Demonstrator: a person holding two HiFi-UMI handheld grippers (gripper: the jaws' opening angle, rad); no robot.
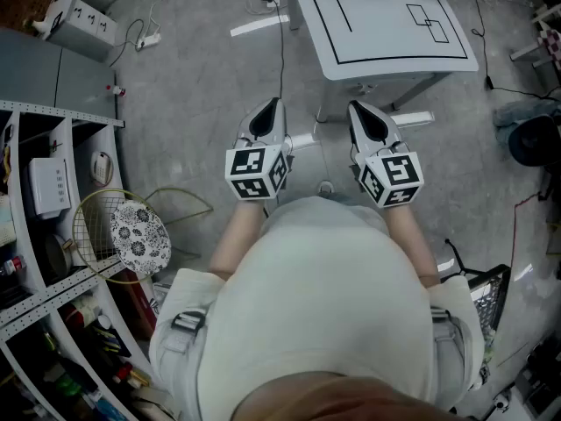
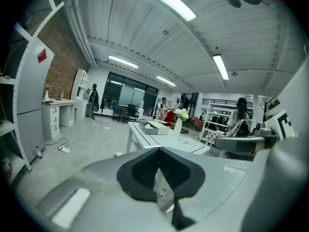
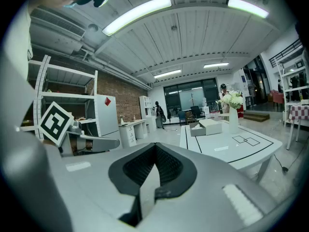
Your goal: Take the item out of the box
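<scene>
Head view, grippers: I hold the left gripper [image 1: 268,108] and the right gripper [image 1: 358,112] side by side at my waist, both pointing toward the far table [image 1: 386,33].
Jaws: both pairs are pressed together, with nothing between them.
Box [image 3: 210,126]: it stands far ahead on the table, near a vase [image 3: 233,119], well apart from both grippers.
Long axis: I cannot tell it from here.
Nearer hand: the right one, I judge, slightly.
Room: grey floor [image 1: 202,77], shelves [image 1: 53,235] at the left.

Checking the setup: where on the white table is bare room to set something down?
The near end of the white table, around the outlined rectangles, is bare. Its far end is crowded: the open box and the flower vase stand there.
</scene>
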